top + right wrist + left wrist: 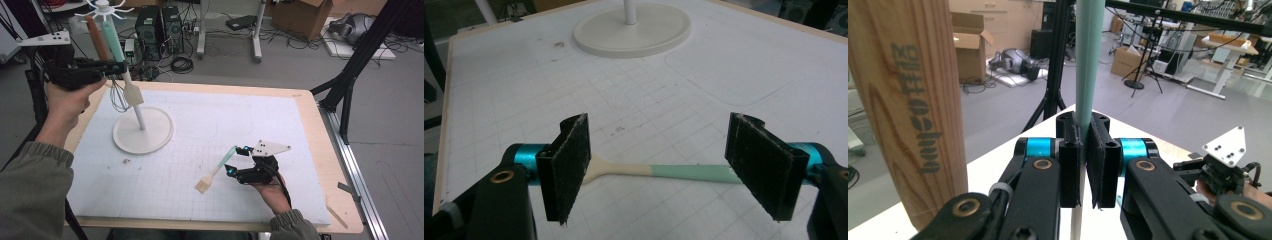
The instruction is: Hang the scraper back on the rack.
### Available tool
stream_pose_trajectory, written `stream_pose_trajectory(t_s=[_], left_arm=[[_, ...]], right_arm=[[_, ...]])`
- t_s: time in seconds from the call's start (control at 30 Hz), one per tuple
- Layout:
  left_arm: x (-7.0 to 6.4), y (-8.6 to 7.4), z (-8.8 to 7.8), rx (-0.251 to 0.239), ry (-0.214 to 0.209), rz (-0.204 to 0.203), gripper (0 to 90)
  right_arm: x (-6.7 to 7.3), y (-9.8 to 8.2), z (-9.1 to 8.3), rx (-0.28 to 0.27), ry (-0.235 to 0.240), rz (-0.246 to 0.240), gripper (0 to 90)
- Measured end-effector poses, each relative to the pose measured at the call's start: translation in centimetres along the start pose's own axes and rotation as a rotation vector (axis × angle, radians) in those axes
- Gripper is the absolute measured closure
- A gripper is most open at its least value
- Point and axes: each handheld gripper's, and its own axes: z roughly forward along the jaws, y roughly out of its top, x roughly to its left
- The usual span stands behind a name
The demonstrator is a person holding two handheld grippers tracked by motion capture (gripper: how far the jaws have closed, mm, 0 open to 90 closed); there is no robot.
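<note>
Two claws show from the high view: your left claw (116, 67) is clamped on a teal-handled spatula (120, 55) hanging at the white rack (143, 131), while your right claw (236, 160) sits on the tabletop (310, 130) by a second spatula (216, 172). Your left claw view shows pads (1070, 165) pinching the teal handle beside a wooden handle (908, 100). Your right claw view shows jaws spread wide, nothing gripped, the second spatula lying flat between them.
</note>
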Motion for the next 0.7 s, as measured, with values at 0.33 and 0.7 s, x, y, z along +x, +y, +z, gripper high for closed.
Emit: stream_pose_trajectory(t_s=[0.33, 0.7], left_arm=[[0.32, -0.17, -0.23, -0.016, 0.008, -0.007, 84.1], [0.62, -0.23, 0.11, -0.016, 0.032, -0.023, 83.9]], right_arm=[[0.03, 0.03, 0.09, -0.001, -0.003, -0.003, 25.4], [0.05, 0.05, 0.16, -0.001, 0.001, -0.005, 25.4]])
